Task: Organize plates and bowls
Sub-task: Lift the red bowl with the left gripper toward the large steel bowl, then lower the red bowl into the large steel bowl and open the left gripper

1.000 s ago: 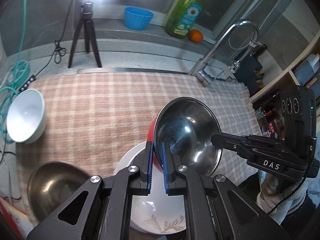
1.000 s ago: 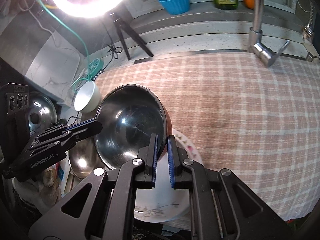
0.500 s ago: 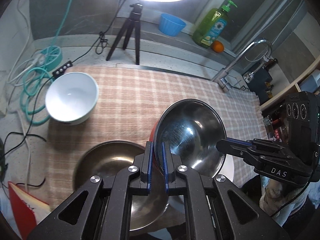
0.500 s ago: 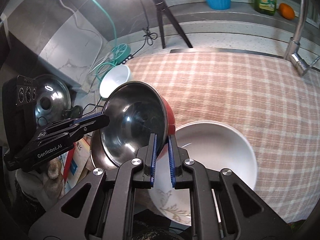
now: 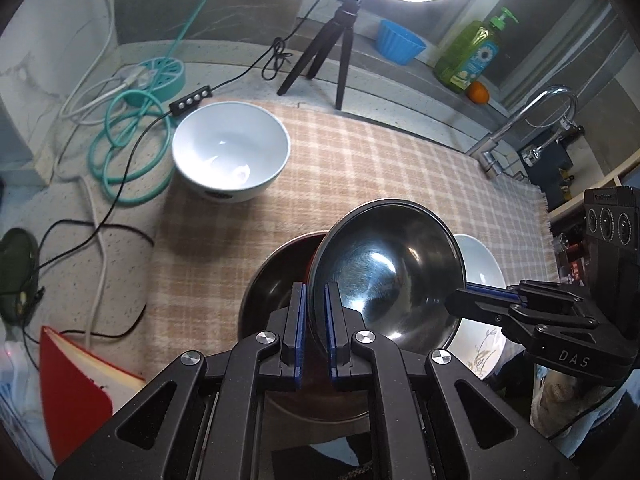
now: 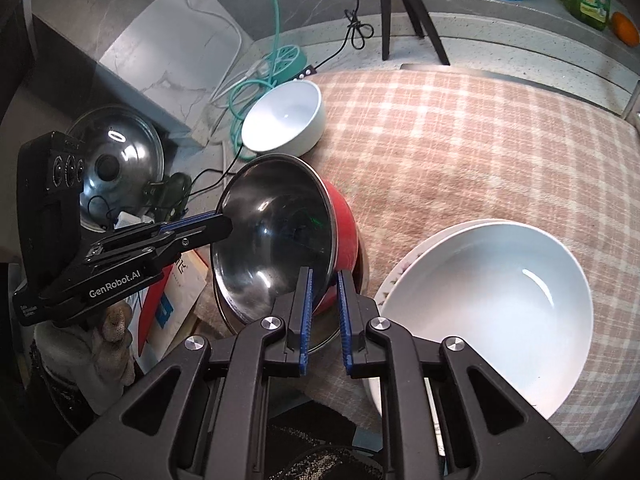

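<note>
A steel bowl with a red outside (image 5: 384,268) (image 6: 280,240) is held tilted by both grippers on opposite rims. My left gripper (image 5: 315,292) is shut on its near rim; it also shows in the right wrist view (image 6: 218,224). My right gripper (image 6: 323,276) is shut on the other rim and shows in the left wrist view (image 5: 460,296). The bowl hangs over a plain steel bowl (image 5: 276,272) on the checked cloth (image 5: 360,168). A white bowl (image 6: 492,300) sits on a flowered plate (image 6: 390,284) to the right. A small white bowl (image 5: 230,156) (image 6: 284,120) stands farther back.
A tripod (image 5: 320,52) with a ring light, a blue cup (image 5: 400,46), a soap bottle (image 5: 468,56), an orange (image 5: 478,92) and a tap (image 5: 520,120) line the back. Cables (image 5: 128,136) and a red book (image 5: 72,392) lie left. A pot lid (image 6: 116,164) stands left.
Both grippers have carried the red-sided bowl to the left, off the white bowl and plate, and it now hangs over the plain steel bowl. The small white bowl looks nearer.
</note>
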The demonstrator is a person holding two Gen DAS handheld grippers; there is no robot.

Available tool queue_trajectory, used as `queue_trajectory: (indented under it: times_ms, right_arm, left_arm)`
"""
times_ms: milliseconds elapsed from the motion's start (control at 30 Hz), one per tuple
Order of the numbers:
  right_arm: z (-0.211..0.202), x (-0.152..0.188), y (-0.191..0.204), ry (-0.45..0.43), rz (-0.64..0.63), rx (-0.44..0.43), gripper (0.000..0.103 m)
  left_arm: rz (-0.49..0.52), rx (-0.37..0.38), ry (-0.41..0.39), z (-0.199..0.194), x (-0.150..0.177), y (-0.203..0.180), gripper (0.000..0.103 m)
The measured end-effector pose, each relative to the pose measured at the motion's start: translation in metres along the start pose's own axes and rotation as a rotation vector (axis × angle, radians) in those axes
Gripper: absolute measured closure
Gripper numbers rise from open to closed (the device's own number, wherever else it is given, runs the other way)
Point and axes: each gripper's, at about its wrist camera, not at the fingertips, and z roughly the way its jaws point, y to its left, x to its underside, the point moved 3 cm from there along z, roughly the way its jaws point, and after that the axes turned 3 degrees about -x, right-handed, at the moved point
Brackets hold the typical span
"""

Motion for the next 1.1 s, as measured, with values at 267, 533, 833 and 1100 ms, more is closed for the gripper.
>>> queue_trajectory:
  times_ms: [267, 533, 833, 1100]
  right_arm:
    - [0.020, 0.009, 0.002, 0.067, -0.015, 0.001, 0.091]
    - [0.035, 0.011, 0.002, 0.113, -0.019, 0.024, 0.091]
    - [0.044, 0.012, 0.003, 0.131, -0.022, 0.039, 0.088]
    - [0.046, 0.010, 0.003, 0.121, -0.041, 0.074, 0.088]
  left_arm:
    - [-0.011, -0.023, 0.022, 0.003, 0.011, 0.011, 0.096]
    - [-0.004, -0.048, 0.060, 0.015, 0.020, 0.017, 0.096]
    - [-0.003, -0.059, 0.078, 0.021, 0.022, 0.020, 0.096]
    - [0.004, -0.066, 0.083, 0.025, 0.022, 0.020, 0.096]
